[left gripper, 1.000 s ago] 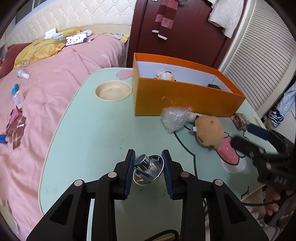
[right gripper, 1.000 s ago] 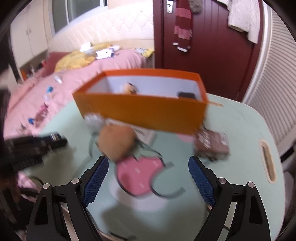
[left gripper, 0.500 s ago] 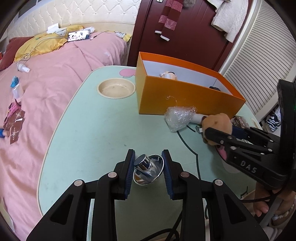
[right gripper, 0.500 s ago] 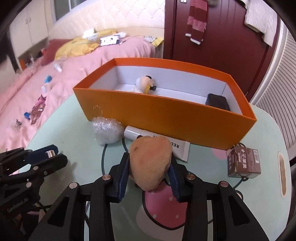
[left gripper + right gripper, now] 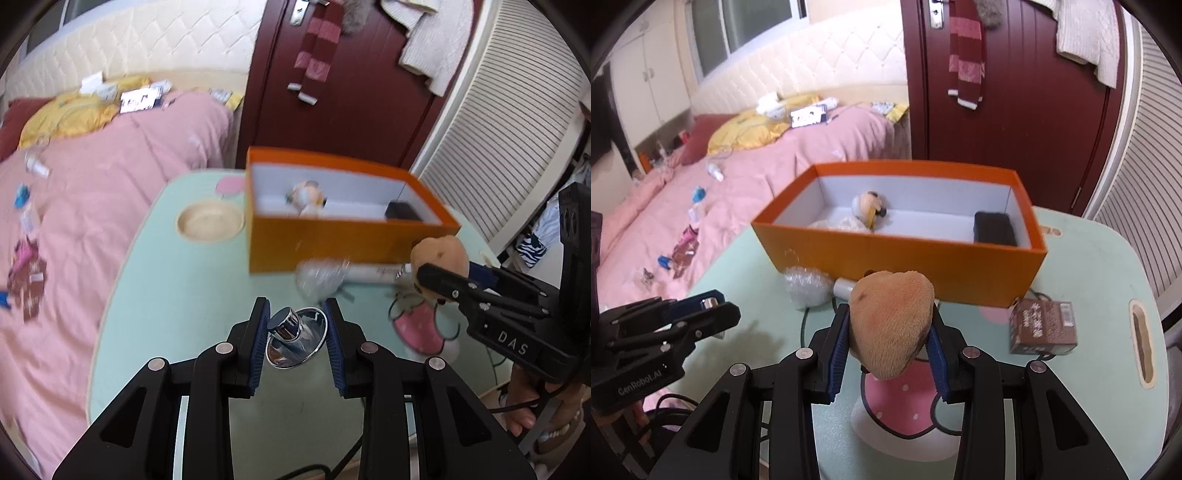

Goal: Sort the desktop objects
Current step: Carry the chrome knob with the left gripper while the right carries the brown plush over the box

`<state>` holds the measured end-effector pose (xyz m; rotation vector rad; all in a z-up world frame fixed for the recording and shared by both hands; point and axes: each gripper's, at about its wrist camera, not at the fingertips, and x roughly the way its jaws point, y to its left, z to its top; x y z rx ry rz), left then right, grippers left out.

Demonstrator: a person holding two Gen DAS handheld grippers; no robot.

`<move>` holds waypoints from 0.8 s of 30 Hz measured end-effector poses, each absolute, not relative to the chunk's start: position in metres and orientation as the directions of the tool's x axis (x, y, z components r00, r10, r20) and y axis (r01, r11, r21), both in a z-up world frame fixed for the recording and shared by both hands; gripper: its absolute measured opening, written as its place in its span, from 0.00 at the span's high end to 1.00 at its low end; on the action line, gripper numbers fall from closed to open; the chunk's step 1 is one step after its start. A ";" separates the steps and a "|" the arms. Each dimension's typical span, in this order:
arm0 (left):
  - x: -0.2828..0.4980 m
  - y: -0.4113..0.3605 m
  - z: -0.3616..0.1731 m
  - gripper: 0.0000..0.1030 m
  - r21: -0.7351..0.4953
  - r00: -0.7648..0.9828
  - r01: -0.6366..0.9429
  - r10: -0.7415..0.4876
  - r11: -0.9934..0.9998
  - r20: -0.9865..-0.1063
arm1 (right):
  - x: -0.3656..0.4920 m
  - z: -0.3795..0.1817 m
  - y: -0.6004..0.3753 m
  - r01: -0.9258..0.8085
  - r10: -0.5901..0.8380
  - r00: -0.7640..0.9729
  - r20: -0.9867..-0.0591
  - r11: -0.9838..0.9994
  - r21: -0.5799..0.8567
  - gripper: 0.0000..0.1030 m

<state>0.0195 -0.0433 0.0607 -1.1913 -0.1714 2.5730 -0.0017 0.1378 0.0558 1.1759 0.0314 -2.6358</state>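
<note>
Plush toy [image 5: 890, 325] clamped — chrome fitting [image 5: 295, 341] clamped too.

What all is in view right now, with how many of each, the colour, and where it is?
box: 1, orange, back of table
figurine: 1, white and yellow, inside box
pad: 1, black, inside box, right end
plush toy: 1, tan, held above table
metal knob: 1, chrome, held above table
bubble wrap: 1, clear, against box front
tube: 1, white, beside bubble wrap
carton: 1, brown, table right
table: 1, mint green
bed: 1, pink, left
left hand-held gripper: 1, black, holds knob
right hand-held gripper: 1, black, holds plush
</note>
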 end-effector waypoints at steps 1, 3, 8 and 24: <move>0.017 -0.041 0.067 0.70 -0.223 -0.620 -0.230 0.320 -0.947 -0.716 | -0.002 0.060 0.140 0.239 -0.225 -0.649 -0.726 -0.967 0.086 0.64; 0.011 -0.037 0.080 0.70 -0.210 -0.641 -0.250 0.324 -0.945 -0.696 | -0.002 0.068 0.144 0.239 -0.232 -0.664 -0.711 -0.967 0.092 0.64; -0.007 -0.027 0.112 0.70 -0.188 -0.697 -0.290 0.342 -0.938 -0.631 | -0.010 0.090 0.153 0.228 -0.237 -0.711 -0.662 -0.968 0.101 0.64; -0.077 0.003 0.098 0.70 -0.168 -0.669 -0.312 0.342 -0.935 -0.660 | -0.065 0.084 0.170 0.180 -0.227 -0.718 -0.657 -0.974 0.140 0.64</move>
